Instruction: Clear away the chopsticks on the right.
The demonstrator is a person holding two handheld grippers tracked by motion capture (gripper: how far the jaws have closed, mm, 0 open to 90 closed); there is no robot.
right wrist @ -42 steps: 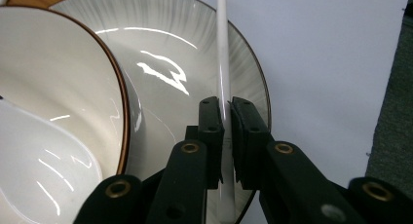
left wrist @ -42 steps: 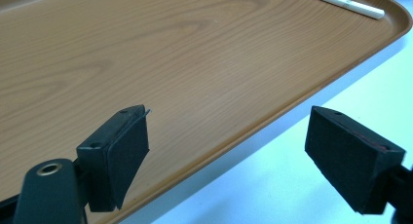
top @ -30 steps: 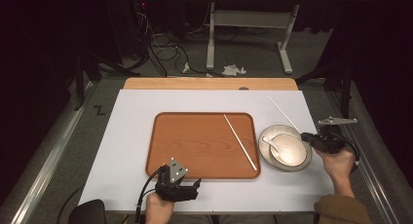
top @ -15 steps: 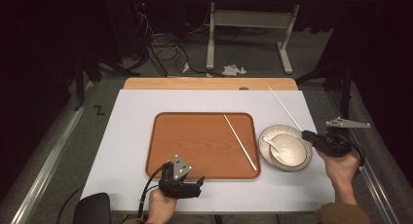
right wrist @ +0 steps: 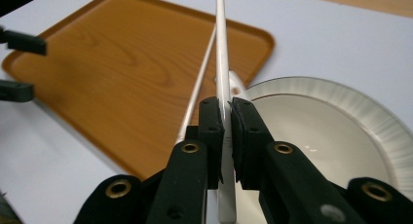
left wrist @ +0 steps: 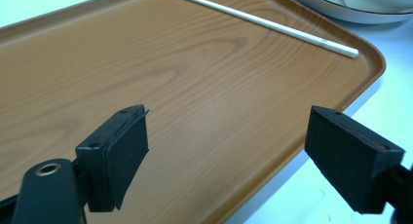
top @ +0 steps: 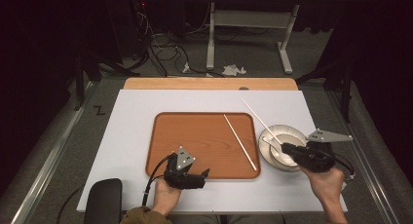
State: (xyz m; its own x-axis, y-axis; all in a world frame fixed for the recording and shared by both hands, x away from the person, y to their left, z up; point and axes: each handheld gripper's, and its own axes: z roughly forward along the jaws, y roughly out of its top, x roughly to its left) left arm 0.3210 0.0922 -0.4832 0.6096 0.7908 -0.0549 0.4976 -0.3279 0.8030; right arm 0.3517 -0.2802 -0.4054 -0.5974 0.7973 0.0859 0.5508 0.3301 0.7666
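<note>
My right gripper (top: pixel 285 148) (right wrist: pixel 228 104) is shut on a white chopstick (top: pixel 258 118) (right wrist: pixel 220 39). The stick points away and left over a white plate (top: pixel 292 131) (right wrist: pixel 350 112) at the table's right. A second white chopstick (top: pixel 239 141) (left wrist: pixel 258 22) (right wrist: pixel 200 75) lies slantwise on the right part of a brown wooden tray (top: pixel 195 136) (left wrist: pixel 146 63) (right wrist: pixel 112 63). At the tray's near edge my left gripper (top: pixel 207 174) (left wrist: pixel 238 136) hangs open, nothing between its jaws, pointing right toward the plate (left wrist: pixel 341 12).
The tray sits mid-table on a white tabletop (top: pixel 136 117). A wooden strip (top: pixel 209 84) runs along the far edge. What looks like a white spoon (top: pixel 278 156) lies in the plate. A black pad (top: pixel 102 199) sits at the near left corner.
My right gripper has moved left and toward the person, carrying the chopstick over the plate. The left gripper has shifted slightly to the right along the tray's near edge.
</note>
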